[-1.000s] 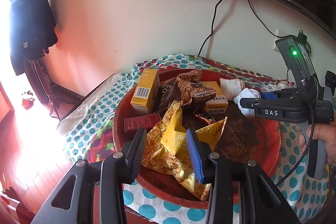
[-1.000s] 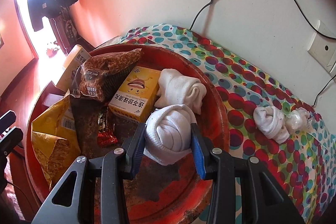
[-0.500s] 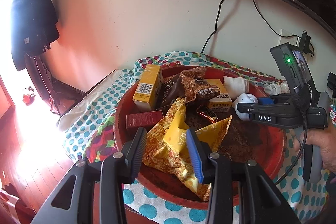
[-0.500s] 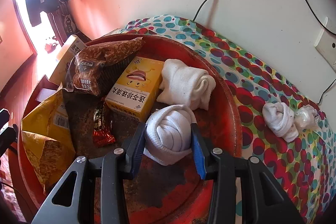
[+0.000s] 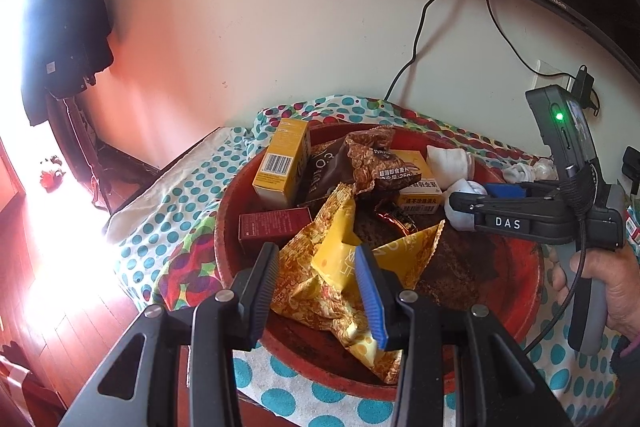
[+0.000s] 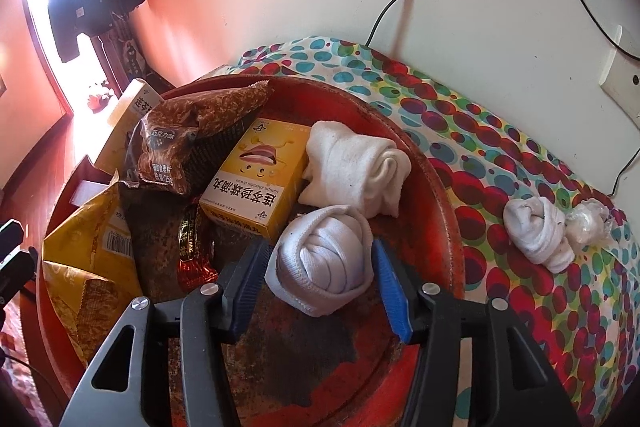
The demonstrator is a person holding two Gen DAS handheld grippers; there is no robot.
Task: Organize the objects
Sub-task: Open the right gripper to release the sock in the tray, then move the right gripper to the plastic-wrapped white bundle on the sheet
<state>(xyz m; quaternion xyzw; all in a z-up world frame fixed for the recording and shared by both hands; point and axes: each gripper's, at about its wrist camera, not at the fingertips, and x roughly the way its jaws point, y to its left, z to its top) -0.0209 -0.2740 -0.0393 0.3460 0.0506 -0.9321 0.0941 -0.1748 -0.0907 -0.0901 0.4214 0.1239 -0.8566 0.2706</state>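
A round red tray [image 6: 448, 187] on a dotted cloth holds snack packs, boxes and socks. My right gripper [image 6: 320, 275] stands over the tray with its jaws opening around a rolled white sock [image 6: 320, 263]; small gaps show on both sides. A folded white sock [image 6: 352, 167] lies behind it, beside a yellow box [image 6: 256, 179]. My left gripper [image 5: 316, 283] is open and empty above a yellow snack bag [image 5: 340, 267] at the tray's near rim [image 5: 320, 371]. The right gripper also shows in the left wrist view [image 5: 476, 195].
A knotted white sock [image 6: 536, 231] and a clear plastic wad [image 6: 588, 223] lie on the cloth right of the tray. A brown snack bag [image 5: 360, 167], an upright yellow box [image 5: 284, 159] and a dark red box [image 5: 272, 227] fill the tray's left side. Wall, cables and a socket stand behind.
My right gripper lowered the rolled sock into the tray and its jaws have widened off it. The left gripper has barely moved.
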